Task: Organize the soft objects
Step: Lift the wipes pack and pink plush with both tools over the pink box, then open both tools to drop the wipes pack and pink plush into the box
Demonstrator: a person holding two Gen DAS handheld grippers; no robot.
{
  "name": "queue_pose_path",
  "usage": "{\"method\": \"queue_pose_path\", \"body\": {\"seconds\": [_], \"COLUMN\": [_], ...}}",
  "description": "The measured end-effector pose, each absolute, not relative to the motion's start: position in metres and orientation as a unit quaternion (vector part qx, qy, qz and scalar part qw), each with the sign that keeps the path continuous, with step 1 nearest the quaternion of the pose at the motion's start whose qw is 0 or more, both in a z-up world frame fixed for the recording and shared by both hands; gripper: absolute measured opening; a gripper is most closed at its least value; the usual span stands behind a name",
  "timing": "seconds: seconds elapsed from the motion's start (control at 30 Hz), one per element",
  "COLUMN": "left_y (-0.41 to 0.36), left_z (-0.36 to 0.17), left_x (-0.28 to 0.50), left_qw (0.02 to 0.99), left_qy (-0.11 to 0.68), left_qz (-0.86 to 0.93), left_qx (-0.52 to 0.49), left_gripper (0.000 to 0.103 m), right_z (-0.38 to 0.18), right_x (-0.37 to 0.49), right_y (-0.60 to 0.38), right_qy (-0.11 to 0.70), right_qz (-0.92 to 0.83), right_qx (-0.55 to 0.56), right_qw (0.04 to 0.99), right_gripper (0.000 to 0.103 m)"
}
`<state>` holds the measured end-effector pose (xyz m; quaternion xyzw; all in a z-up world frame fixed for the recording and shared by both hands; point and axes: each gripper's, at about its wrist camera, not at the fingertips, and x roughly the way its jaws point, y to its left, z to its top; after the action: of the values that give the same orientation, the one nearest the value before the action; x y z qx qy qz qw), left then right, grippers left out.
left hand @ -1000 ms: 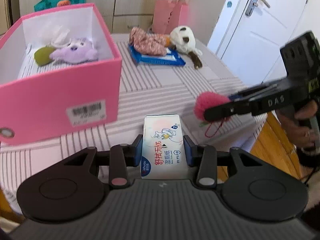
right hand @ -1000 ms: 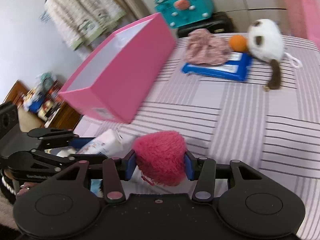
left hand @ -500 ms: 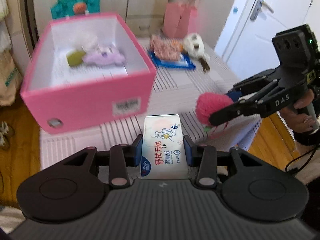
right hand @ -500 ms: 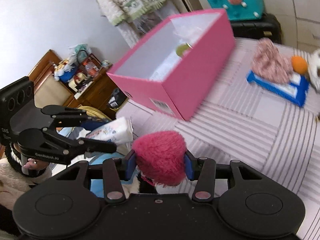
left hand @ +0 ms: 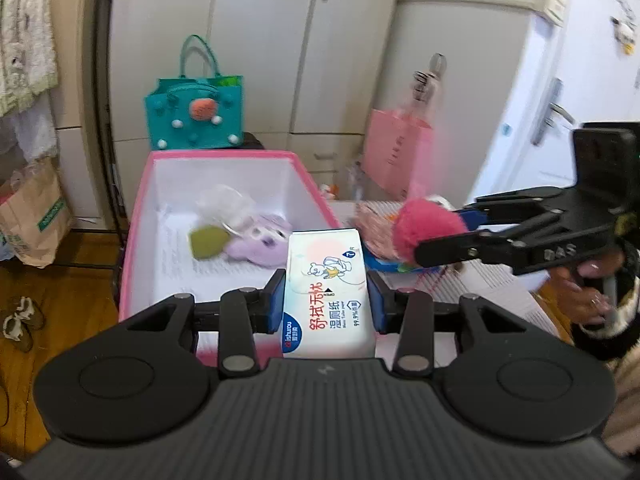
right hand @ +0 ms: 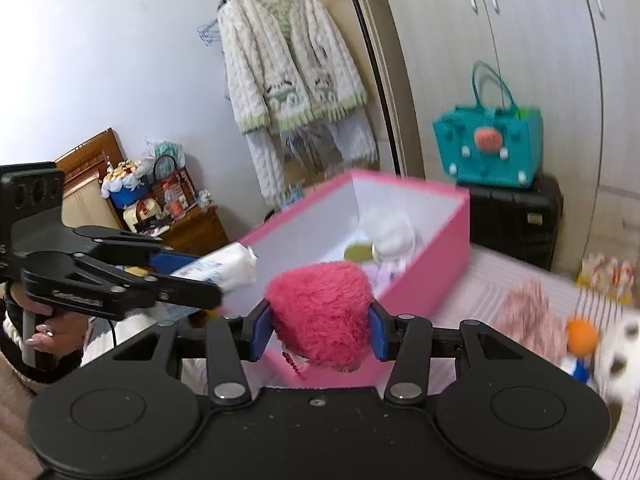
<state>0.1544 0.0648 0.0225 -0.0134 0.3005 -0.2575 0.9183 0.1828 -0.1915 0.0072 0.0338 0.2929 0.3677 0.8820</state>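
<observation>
My left gripper is shut on a white pack of wet tissues, held in the air at the near end of the pink box. My right gripper is shut on a fluffy pink pompom, just right of the box's near corner. In the left wrist view the pompom and the right gripper hang to the right of the tissue pack. Inside the box lie a purple plush, a green round thing and a clear bag.
On the striped table to the right lie a pink cloth, an orange ball, a blue pack and a white plush. A teal bag stands behind the box. A person's hands hold both handles.
Both grippers have risen with their loads and now look into the box from above its near end. The right gripper has rolled. Both grips are unchanged.
</observation>
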Motion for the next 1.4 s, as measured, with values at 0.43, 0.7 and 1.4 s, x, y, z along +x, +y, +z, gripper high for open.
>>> {"method": "queue_pose_path", "body": {"seconds": [0.43,0.7,1.4], "left_y": [0.074,0.063,0.067], "left_z": [-0.015,-0.027,-0.001], "left_x": [0.267,0.296,0.261], "left_qw": [0.900,0.890,0.921], "left_qy": [0.395,0.420,0.360], "left_qz": [-0.183,-0.175,-0.144], "left_qx": [-0.014,0.020,0.032], "left_gripper": [0.040,0.040,0.045], "right_z": [-0.013,-0.032,-0.013], "right_x": [0.259,0.292,0.283], "right_y": [-0.093,-0.074,-0.114], "right_qy": [0.317,0.370,0.353], "right_qz": [0.386,0.395,0.392], "right_qx": [-0.146,-0.185,-0.124], "right_qw": [0.854,0.820,0.841], "right_gripper": [0.053,0.053,0.059]}}
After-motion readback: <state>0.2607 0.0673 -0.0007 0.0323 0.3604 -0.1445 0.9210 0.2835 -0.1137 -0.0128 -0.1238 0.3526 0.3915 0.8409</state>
